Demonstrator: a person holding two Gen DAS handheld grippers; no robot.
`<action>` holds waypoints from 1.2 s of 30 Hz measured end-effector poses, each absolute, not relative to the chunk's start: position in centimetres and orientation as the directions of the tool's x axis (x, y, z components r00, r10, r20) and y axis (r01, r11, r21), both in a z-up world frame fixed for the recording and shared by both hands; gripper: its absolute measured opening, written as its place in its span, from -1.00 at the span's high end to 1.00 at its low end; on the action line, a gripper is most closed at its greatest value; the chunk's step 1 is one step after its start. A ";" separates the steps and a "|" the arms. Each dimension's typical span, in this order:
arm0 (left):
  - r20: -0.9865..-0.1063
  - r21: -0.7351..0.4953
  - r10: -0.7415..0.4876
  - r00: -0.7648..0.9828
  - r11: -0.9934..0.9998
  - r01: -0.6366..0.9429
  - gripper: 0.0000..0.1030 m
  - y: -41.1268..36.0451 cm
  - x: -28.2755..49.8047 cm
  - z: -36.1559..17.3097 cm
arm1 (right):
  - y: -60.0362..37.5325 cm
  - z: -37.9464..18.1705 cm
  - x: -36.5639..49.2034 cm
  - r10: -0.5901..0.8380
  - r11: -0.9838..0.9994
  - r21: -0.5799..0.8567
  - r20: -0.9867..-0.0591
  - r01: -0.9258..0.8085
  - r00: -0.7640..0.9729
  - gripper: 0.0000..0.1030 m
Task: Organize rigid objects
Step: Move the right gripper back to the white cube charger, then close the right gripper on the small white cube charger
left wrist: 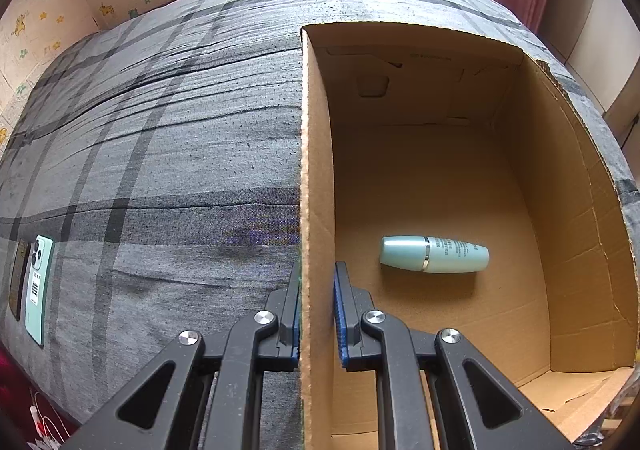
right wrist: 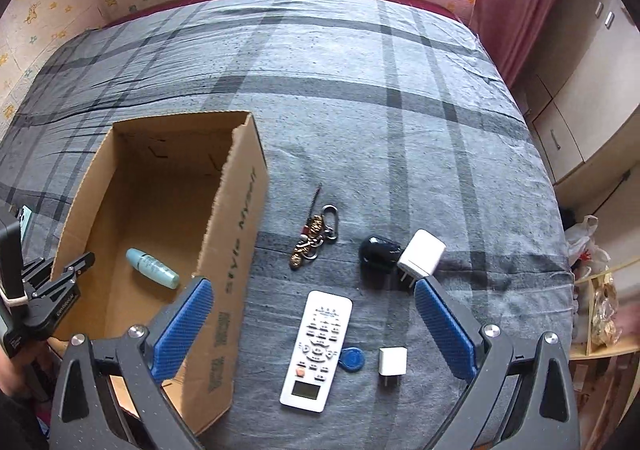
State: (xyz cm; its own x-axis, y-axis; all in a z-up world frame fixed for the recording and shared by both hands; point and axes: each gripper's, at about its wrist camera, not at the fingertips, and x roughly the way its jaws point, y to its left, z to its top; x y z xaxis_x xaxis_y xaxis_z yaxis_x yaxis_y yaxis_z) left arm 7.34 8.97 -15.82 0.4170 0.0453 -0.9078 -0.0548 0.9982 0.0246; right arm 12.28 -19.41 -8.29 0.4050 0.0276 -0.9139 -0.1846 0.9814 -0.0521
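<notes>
An open cardboard box (right wrist: 236, 217) stands on the grey plaid bed (right wrist: 360, 89). A pale green bottle (left wrist: 434, 254) lies on its floor, also in the right wrist view (right wrist: 152, 262). My left gripper (left wrist: 317, 304) is shut on the box's left wall (left wrist: 310, 169); it also shows in the right wrist view (right wrist: 66, 274). My right gripper (right wrist: 312, 310) is open above a white remote (right wrist: 316, 350). Near it lie a blue key fob (right wrist: 353, 358), a small white charger (right wrist: 393, 362), a larger white charger (right wrist: 422, 254), a black object (right wrist: 378, 250) and a keychain (right wrist: 316, 234).
A green phone (left wrist: 38, 286) and a dark phone (left wrist: 18, 278) lie at the bed's left edge. Cupboards (right wrist: 580, 109) and a red curtain (right wrist: 520, 1) stand to the right. A shelf with bags (right wrist: 600, 302) is beside the bed.
</notes>
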 end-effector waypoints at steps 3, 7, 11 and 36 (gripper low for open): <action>-0.908 0.030 0.049 0.417 0.998 -0.052 0.72 9.0 7.4 -15.9 | -21.3 -9.2 11.8 0.008 0.987 -0.055 -0.920 -0.151 0.393 -0.99; -0.908 0.030 0.050 0.417 0.998 -0.055 0.72 8.9 7.4 -15.9 | -23.6 -10.8 11.1 -0.032 0.992 -0.077 -0.923 -0.104 0.383 -0.99; -0.907 0.036 0.055 0.417 0.998 -0.054 0.72 8.8 7.3 -15.9 | -25.9 -13.1 10.6 -0.070 0.994 -0.096 -0.933 -0.056 0.352 -0.99; -0.908 0.053 0.072 0.414 0.997 -0.057 0.71 8.5 7.4 -15.9 | -31.3 -22.4 9.5 -0.035 0.997 -0.019 -0.975 0.073 0.221 -0.76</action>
State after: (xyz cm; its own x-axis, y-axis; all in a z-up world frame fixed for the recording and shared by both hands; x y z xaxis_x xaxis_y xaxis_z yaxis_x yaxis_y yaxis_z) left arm 7.42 8.51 -15.88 0.4138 0.0719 -0.9075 -0.0565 0.9970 0.0532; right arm 9.51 -31.32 -22.36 0.2213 -0.0350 -0.9746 0.0726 0.9972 -0.0193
